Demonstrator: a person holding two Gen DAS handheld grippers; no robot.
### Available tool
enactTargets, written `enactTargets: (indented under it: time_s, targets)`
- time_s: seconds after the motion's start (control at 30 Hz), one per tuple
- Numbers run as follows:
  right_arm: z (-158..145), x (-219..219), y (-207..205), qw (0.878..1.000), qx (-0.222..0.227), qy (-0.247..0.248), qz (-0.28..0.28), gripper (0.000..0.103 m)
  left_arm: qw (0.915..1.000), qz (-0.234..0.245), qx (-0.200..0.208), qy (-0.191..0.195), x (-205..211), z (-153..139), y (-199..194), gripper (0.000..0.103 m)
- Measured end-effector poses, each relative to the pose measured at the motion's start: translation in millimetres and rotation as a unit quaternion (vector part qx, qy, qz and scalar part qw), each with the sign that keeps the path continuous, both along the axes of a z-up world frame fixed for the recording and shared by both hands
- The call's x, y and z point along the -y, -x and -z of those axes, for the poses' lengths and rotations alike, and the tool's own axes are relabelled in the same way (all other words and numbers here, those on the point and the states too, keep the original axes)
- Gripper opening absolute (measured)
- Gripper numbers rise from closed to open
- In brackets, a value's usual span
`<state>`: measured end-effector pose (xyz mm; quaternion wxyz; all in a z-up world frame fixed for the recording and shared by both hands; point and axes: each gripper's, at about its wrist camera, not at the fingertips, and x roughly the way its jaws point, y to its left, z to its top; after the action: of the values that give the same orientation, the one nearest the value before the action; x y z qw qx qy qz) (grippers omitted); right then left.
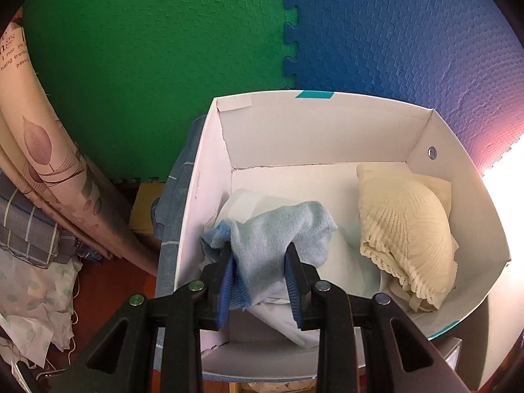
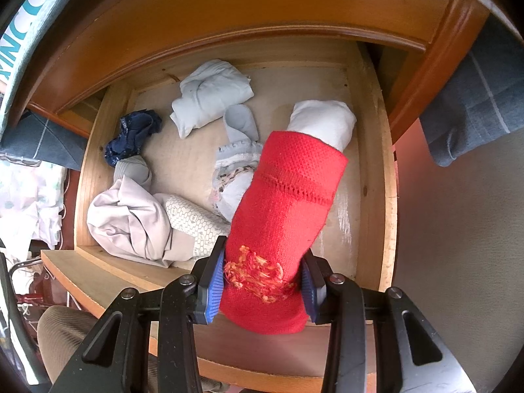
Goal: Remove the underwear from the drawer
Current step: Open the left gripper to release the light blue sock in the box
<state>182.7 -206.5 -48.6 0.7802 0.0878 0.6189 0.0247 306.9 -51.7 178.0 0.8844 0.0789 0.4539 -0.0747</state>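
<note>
In the left wrist view my left gripper is shut on a light blue terry garment, held just inside a white cardboard box. White cloth lies under it and a cream lace bra rests at the box's right side. In the right wrist view my right gripper is shut on a red knit garment with orange embroidery, held over the open wooden drawer. The drawer holds a pale blue folded piece, a navy piece, a beige piece and a white roll.
Green and blue foam mats stand behind the box. Patterned curtain fabric and piled cloth lie to its left. The dresser's curved wooden top overhangs the drawer. A ribbed sleeve shows at lower left.
</note>
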Motion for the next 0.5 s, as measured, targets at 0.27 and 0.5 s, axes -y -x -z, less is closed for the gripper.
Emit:
enactTargets:
  time_s: [0.27,0.5]
  targets:
    - [-0.3,-0.1,0.4,1.0,0.001,0.002,-0.001,0.037,0.9997,0.011,0.022,0.0,-0.4,-10.6,12.4,0.039]
    - [0.4,-2.5,0.3,1.0,0.002,0.007,-0.002,0.037,0.9969,0.01,0.078,-0.004,-6.5,-34.3,29.5,0.057]
